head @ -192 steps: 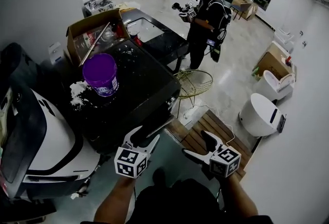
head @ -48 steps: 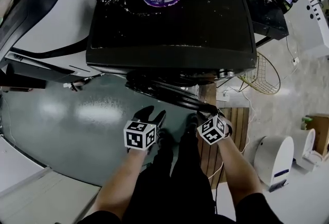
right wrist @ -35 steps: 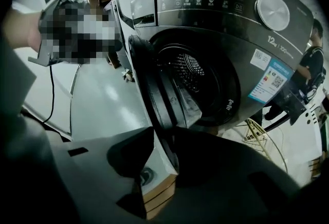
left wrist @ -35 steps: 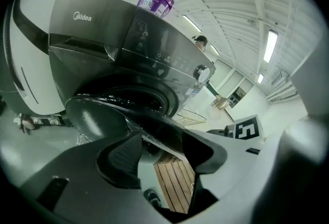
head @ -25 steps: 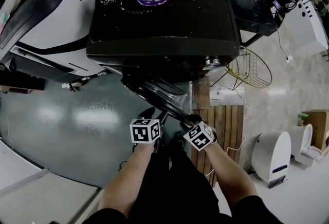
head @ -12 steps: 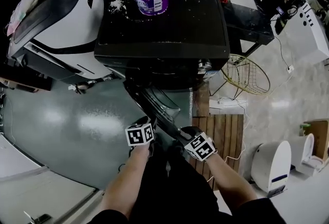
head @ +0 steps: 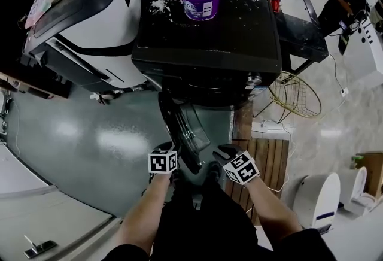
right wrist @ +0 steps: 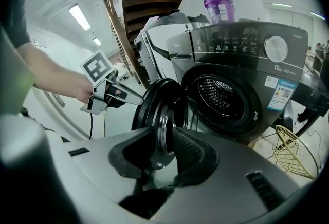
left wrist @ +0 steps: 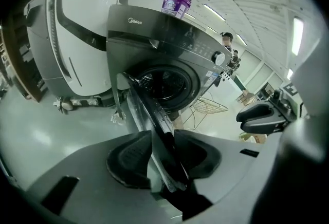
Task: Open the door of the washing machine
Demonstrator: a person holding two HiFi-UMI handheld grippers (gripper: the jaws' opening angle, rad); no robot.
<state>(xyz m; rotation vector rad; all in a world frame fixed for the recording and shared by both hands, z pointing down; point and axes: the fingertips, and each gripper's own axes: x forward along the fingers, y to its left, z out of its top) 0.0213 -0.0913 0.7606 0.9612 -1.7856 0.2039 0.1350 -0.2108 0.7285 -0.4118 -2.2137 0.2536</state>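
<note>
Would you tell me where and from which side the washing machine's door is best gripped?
Take the door by its free rim, the edge farthest from the hinge, coming from the front with one jaw on each face. It stands ajar, swung out from the washing machine, and that rim looks thin enough to sit between the jaws.

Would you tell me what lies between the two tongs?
Head view: the washing-machine door, open, edge-on. The left tongs have just been closing on its edge; the right tongs grip it.
</note>
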